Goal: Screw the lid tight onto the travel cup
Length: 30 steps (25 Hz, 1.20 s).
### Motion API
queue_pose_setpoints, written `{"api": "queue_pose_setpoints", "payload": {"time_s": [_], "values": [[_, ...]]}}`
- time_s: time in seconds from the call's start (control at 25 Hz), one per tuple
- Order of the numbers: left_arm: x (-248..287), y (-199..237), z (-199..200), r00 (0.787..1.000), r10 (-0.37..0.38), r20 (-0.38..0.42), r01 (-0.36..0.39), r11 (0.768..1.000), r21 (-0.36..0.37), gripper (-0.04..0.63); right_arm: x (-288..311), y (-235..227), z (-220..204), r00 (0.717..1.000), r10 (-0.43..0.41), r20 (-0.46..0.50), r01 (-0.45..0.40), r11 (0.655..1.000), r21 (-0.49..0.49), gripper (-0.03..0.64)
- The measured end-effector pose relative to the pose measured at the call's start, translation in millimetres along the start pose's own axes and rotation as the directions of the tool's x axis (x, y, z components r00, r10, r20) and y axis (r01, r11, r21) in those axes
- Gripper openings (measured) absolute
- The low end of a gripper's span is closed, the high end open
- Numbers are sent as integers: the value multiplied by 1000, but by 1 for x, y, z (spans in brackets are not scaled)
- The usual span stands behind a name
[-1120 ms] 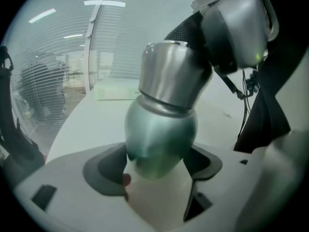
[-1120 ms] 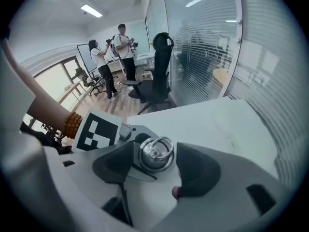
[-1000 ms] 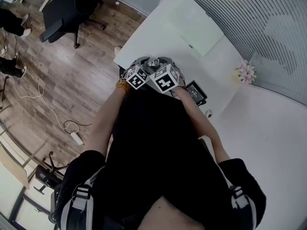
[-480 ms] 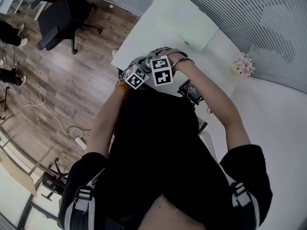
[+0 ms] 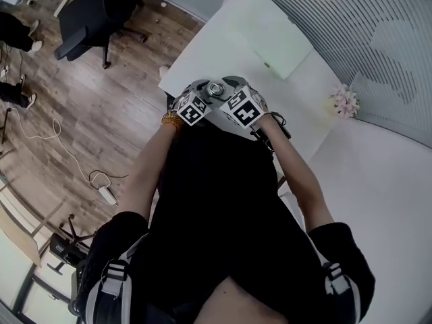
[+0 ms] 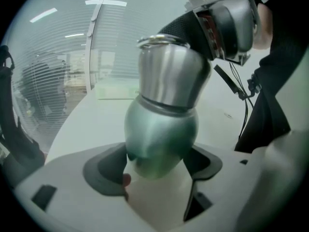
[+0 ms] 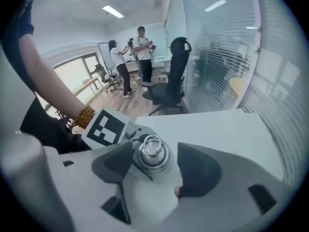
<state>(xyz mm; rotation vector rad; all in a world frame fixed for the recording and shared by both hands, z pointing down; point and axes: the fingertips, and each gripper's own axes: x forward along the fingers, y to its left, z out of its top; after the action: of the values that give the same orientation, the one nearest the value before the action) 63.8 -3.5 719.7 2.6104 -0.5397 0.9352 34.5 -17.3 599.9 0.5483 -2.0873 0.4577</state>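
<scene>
Between the left gripper's (image 6: 157, 166) pads sits the green body of the travel cup (image 6: 161, 129), clamped firmly, which I judge keeps it from spinning while the top is turned. Above it the right gripper (image 7: 154, 166) straddles the steel lid (image 7: 152, 153) with its ring. Its jaws have just been opening and one pad stands clear of the lid, probably a release before a fresh bite for another twist. The lid sits on the cup; how tight, I cannot tell. Below lies the white table (image 5: 202, 52) with a pale sheet (image 5: 273, 36) and small flowers (image 5: 345, 101). Beyond are a wood floor (image 5: 101, 113), a black office chair (image 5: 88, 15) and two people (image 7: 130, 62) standing.
</scene>
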Motion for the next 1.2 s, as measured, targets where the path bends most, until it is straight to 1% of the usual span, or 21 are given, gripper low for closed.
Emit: {"api": "queue_pose_setpoints", "payload": {"time_s": [0.08,0.16,0.24,0.32,0.4,0.48,0.52,0.6,0.64,0.68,0.72,0.76,0.8,0.84,0.88,0.96,1.0,1.04,1.08,1.12,1.2], "values": [[3,-2,1,1000,-4,5,4,1000,-3,368,4,-2,-8,998,-64,-26,64,998,4,265],[4,-2,-4,1000,-2,3,2,1000,-2,368,14,2,-14,994,-97,-53,94,994,-53,253],[-2,2,-10,1000,8,-15,-8,1000,-1,368,23,9,-11,996,-70,-60,64,993,-100,242],[-1,2,-5,1000,4,-25,-4,1000,3,368,20,8,-12,996,-21,-83,7,986,-169,239],[3,-1,-1,999,-7,-36,7,1000,6,368,17,9,-16,991,29,-129,-66,954,-293,239],[4,-2,0,998,-16,-55,17,1000,13,368,17,11,-18,977,79,-196,-159,886,-435,239],[3,-2,0,998,-20,-63,21,1000,17,368,17,14,-20,967,101,-234,-209,836,-507,241],[0,-1,-3,997,-25,-76,27,999,23,368,18,20,-21,942,123,-313,-305,705,-640,241],[-1,-2,-4,996,-26,-80,28,999,24,368,18,22,-22,930,119,-347,-340,635,-694,241],[-2,-2,-5,996,-27,-83,29,999,23,368,18,23,-22,922,105,-372,-361,578,-732,241],[-1,-2,-4,996,-26,-85,28,999,21,368,17,23,-23,920,89,-382,-366,545,-754,241],[0,-3,-3,996,-24,-85,26,1000,18,368,16,22,-24,924,77,-374,-354,543,-762,242],[2,-5,-2,996,-22,-83,24,1000,14,368,14,20,-25,935,75,-348,-326,574,-751,244],[3,-6,-1,996,-20,-82,21,1000,11,368,11,18,-25,949,83,-306,-287,635,-718,261],[4,-5,-1,996,-18,-84,19,1000,11,367,7,16,-23,962,98,-253,-245,717,-653,296],[4,-2,-1,996,-14,-90,15,1000,16,368,-2,13,-12,983,124,-133,-171,883,-437,322],[3,0,-1,996,-13,-91,15,1000,16,368,-6,12,-6,990,117,-79,-136,939,-316,324],[2,0,-1,996,-13,-88,14,1000,15,368,-7,11,-3,995,93,-43,-100,972,-214,322],[1,1,-2,997,-11,-82,12,1000,11,368,-6,10,-1,998,61,-25,-64,988,-141,322],[-1,2,-2,997,-8,-78,9,1000,8,368,-3,9,-1,999,28,-22,-30,995,-98,322],[-1,2,-2,997,-3,-75,3,1000,5,368,3,8,-4,999,-29,-38,26,996,-81,305]]}}
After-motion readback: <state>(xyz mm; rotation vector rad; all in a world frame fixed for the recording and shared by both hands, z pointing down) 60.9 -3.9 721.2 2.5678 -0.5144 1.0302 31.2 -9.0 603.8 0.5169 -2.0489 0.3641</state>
